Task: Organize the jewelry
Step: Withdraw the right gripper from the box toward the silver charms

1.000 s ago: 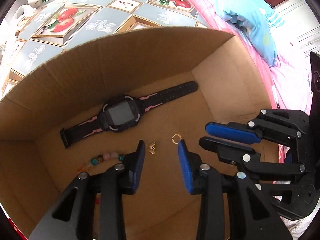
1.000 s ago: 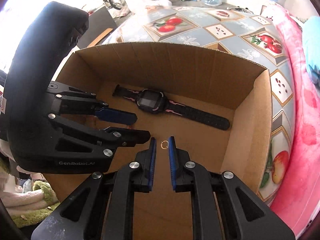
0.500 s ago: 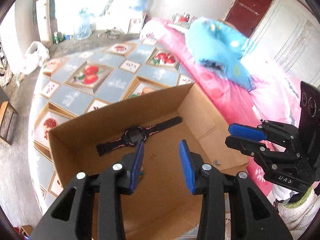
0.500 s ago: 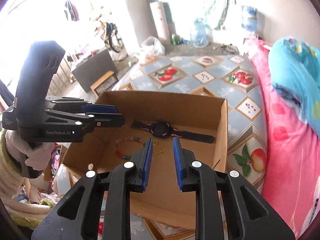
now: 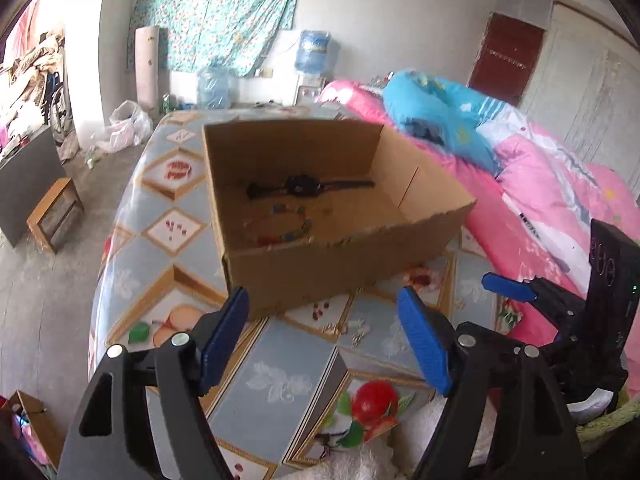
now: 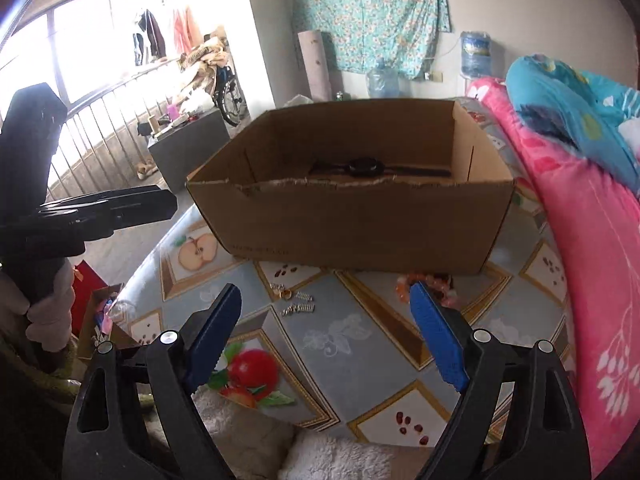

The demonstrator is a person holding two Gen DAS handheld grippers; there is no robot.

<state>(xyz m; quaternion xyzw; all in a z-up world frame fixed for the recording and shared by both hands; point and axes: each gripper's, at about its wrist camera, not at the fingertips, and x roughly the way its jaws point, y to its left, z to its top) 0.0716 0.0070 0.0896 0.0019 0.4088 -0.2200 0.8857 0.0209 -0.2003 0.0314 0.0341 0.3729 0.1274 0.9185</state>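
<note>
Left gripper: jaws spread wide, nothing between the blue pads. It sits low in the left wrist frame, above the fruit-patterned tablecloth. Right gripper: likewise wide apart and empty, low centre of the right wrist frame. Each gripper also shows at the edge of the other's view, the right one at lower right of the left wrist frame, the left one at mid left of the right wrist frame.

Loose pieces on the cloth: small silver springs and clasps lie just above and between the right gripper's fingertips, near the box front. A cluster of orange-pink beads lies right of them, touching or nearly touching the box's front edge, partly behind the right blue pad. In the left wrist view the silver bits appear centre frame, between the pads.

Cardboard box: open top, torn front rim, centre of both frames. Inside, a black watch lies flat along the far wall. A beaded bracelet lies in a loop nearer the front, apart from the watch.

Pink quilt and blue bedding fill the right side of both frames.
</note>
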